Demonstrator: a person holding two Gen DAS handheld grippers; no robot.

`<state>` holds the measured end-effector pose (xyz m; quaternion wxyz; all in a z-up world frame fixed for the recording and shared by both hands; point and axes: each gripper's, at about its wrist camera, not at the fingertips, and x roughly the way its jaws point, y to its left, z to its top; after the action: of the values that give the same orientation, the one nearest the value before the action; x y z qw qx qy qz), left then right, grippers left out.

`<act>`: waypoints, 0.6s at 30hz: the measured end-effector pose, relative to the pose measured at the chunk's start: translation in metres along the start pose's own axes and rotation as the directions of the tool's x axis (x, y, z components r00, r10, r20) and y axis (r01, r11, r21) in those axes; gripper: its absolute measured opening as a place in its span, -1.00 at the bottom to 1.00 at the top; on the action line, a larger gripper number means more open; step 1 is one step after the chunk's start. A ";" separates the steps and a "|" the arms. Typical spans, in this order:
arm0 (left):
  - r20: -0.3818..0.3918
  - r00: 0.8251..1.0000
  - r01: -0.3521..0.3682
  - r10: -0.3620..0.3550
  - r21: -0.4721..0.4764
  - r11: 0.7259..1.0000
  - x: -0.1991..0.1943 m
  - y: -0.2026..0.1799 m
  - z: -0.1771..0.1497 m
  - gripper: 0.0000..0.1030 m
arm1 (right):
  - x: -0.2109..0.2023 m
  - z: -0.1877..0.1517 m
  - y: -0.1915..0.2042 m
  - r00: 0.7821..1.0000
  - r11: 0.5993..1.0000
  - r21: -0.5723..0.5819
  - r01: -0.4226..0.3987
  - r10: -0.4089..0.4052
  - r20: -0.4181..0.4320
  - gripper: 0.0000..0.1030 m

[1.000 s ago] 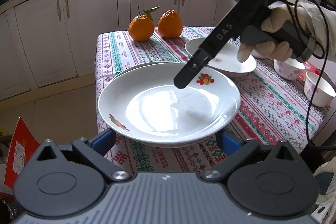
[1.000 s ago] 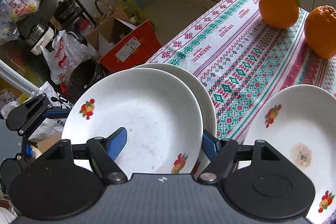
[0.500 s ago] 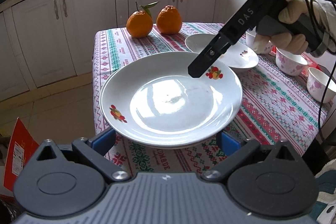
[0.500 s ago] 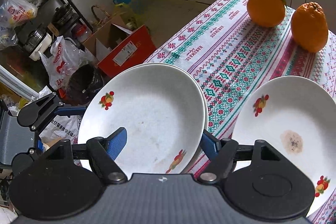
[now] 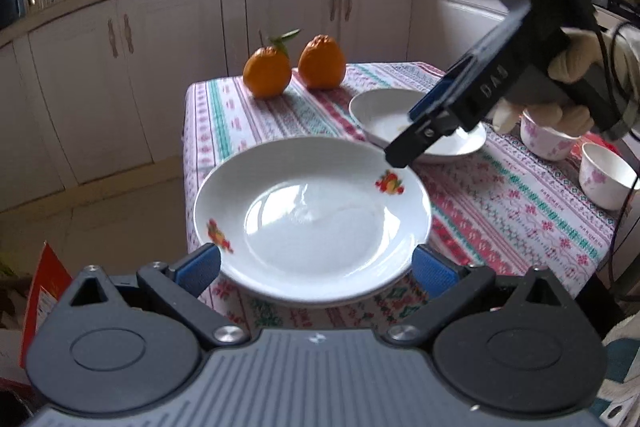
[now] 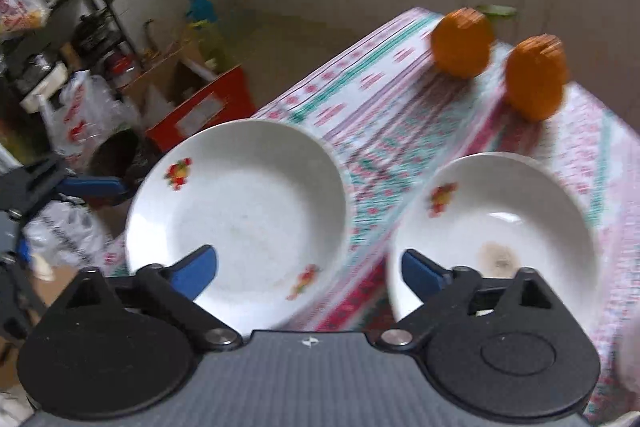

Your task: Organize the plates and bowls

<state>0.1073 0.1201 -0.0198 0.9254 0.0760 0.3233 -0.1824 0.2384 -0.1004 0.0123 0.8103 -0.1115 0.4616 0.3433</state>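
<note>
A white plate with fruit prints [image 5: 312, 215] lies on another plate at the table's near left corner; it also shows in the right wrist view [image 6: 240, 211]. My left gripper [image 5: 316, 267] is open, its blue pads on either side of the plate's near rim. A second white plate with a brown stain [image 6: 496, 227] lies further in, also seen in the left wrist view [image 5: 384, 115]. My right gripper [image 6: 308, 267] is open and empty, above the gap between the two plates; it shows in the left wrist view [image 5: 424, 123].
Two oranges [image 5: 296, 67] stand at the far end of the patterned tablecloth [image 5: 500, 195]. Two flowered white bowls [image 5: 608, 175] sit at the right edge. A red box [image 6: 200, 107] and bags lie on the floor beside the table.
My right gripper has lifted and drawn back to the right, off the stacked plate and toward the stained plate. My left gripper has backed off slightly and stays open at the plate's rim.
</note>
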 end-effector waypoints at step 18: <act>0.041 0.999 0.025 -0.034 0.208 0.978 0.035 -0.046 0.084 0.98 | -0.047 -0.103 -0.007 0.891 0.899 0.264 0.349 -0.406 0.205 1.00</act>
<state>0.1627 0.0463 0.0225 0.9167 0.1631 0.2829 -0.2305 0.1581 -0.1782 -0.0069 0.9214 -0.0638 0.3582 0.1366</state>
